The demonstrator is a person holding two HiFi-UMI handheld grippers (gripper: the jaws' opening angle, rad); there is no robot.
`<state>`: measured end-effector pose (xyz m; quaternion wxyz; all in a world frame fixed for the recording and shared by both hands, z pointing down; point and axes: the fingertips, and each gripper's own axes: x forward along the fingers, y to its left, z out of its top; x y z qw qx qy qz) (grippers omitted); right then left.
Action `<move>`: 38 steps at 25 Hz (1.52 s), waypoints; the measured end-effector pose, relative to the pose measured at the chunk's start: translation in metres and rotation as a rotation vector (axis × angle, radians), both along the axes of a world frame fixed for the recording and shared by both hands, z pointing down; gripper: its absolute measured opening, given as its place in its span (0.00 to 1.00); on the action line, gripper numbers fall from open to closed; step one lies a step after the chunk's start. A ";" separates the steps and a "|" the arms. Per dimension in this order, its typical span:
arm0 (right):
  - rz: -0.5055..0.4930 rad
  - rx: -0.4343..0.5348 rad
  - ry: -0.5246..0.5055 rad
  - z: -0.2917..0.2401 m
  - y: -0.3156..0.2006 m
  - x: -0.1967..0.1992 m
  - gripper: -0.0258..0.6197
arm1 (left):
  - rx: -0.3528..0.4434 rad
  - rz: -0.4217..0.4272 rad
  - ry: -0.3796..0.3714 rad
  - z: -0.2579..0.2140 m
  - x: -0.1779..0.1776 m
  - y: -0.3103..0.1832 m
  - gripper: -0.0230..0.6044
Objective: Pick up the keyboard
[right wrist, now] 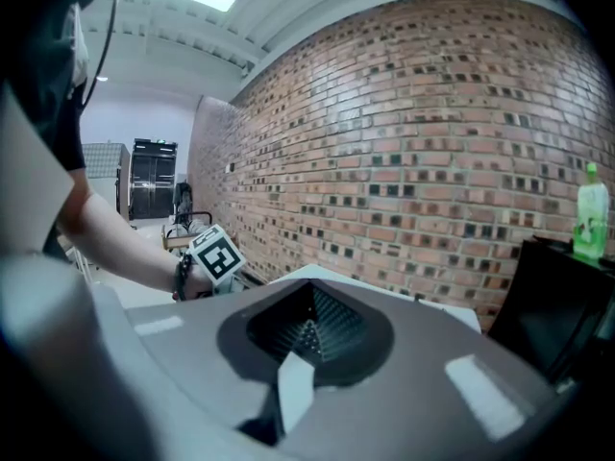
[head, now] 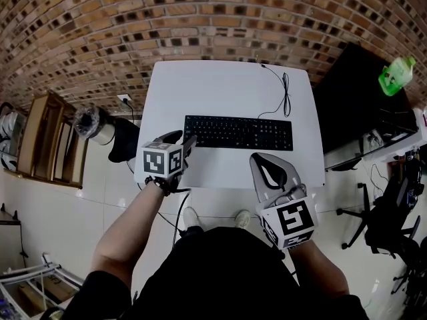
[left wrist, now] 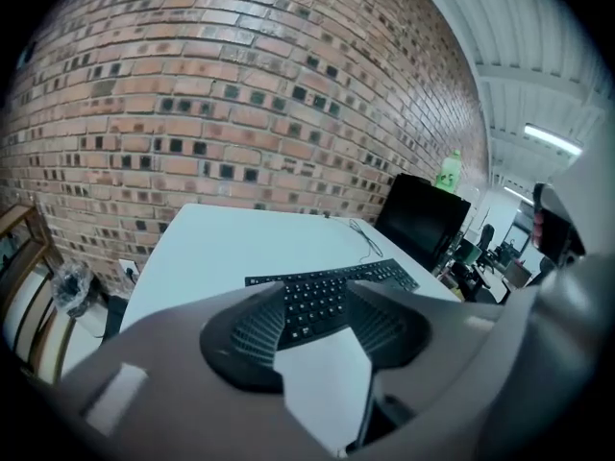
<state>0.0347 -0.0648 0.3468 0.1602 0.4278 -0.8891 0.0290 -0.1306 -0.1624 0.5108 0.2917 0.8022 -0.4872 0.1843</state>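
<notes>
The left gripper [left wrist: 315,288] stood with its jaws apart and gripped nothing. It was aimed at the left end of the keyboard [head: 238,133]. The right gripper [right wrist: 309,332] had its jaws closed together, empty, above the near edge of the white table [head: 220,85]. The keyboard lay flat across the table, its cable [head: 285,93] running toward the brick wall [head: 200,19].

This looks like an office or a plain work room. A white desk [head: 227,85] stands with its far edge against a bare brick wall [head: 200,19] and carries a black computer keyboard [head: 238,133] whose cable [head: 285,92] runs toward the far right corner. Off the desk's right edge stands a black swivel chair [head: 390,209] on a pale tiled floor [head: 80,219]. Off the left edge are a wall socket [head: 125,100], a lined waste bin [head: 93,124] and a wooden shelf unit [head: 43,139]. A strip light [left wrist: 553,139] hangs from the white ceiling.
</notes>
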 end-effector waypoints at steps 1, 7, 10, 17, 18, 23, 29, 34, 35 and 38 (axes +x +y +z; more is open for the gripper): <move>-0.001 -0.003 0.002 0.001 0.000 -0.001 0.04 | -0.017 -0.009 0.001 0.006 -0.003 -0.003 0.37; 0.002 -0.023 0.015 0.006 -0.002 -0.001 0.04 | -0.119 -0.048 0.048 0.042 -0.015 -0.018 0.40; 0.006 -0.031 0.022 0.008 -0.003 -0.002 0.04 | -0.164 -0.063 0.078 0.059 -0.020 -0.027 0.40; 0.010 -0.040 0.035 0.012 -0.007 -0.003 0.04 | -0.233 -0.069 0.092 0.086 -0.025 -0.043 0.40; 0.010 -0.041 0.038 0.012 -0.008 -0.003 0.04 | -0.239 -0.069 0.099 0.088 -0.025 -0.044 0.40; 0.013 -0.056 0.047 0.015 -0.008 -0.004 0.04 | -0.264 -0.065 0.116 0.098 -0.024 -0.050 0.40; 0.013 -0.070 0.055 0.018 -0.009 -0.002 0.04 | -0.293 -0.064 0.151 0.107 -0.022 -0.057 0.40; 0.000 -0.064 0.059 0.016 -0.009 -0.006 0.04 | -0.309 -0.068 0.165 0.115 -0.023 -0.061 0.40; 0.001 -0.064 0.060 0.017 -0.009 -0.006 0.04 | -0.311 -0.068 0.165 0.116 -0.024 -0.061 0.39; 0.001 -0.062 0.058 0.018 -0.009 -0.005 0.04 | -0.314 -0.067 0.170 0.117 -0.026 -0.062 0.37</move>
